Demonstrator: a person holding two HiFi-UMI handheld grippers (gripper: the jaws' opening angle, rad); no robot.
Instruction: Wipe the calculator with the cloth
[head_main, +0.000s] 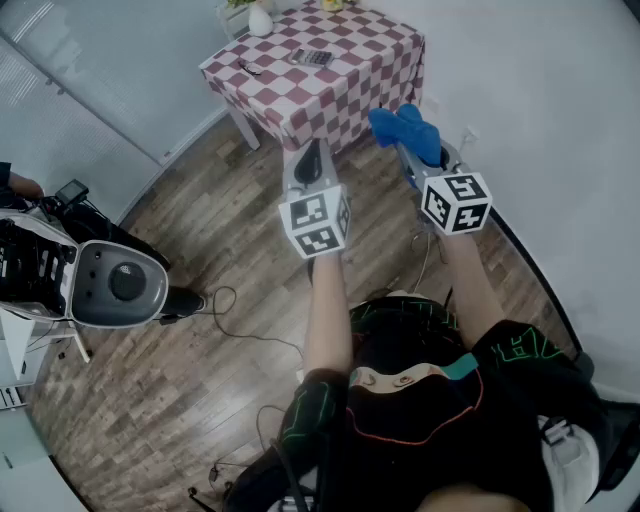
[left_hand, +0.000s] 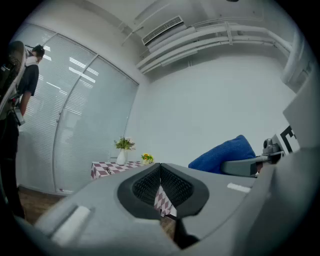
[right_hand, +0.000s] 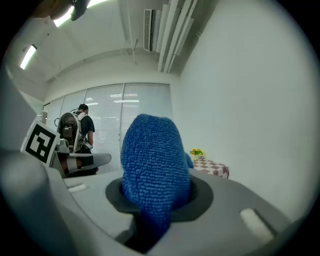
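The calculator lies far ahead on a table with a red-and-white checked cover. Both grippers hang in the air short of that table, above the wooden floor. My right gripper is shut on a blue cloth, whose thick fold stands up between the jaws and hides them. My left gripper is beside it, jaws closed together with nothing held. The cloth also shows at the right of the left gripper view, with the table far off.
A white vase and a small dark item share the table. A grey machine and loose cables are on the floor at left. A person with a backpack stands by the glass partition. A white wall runs along the right.
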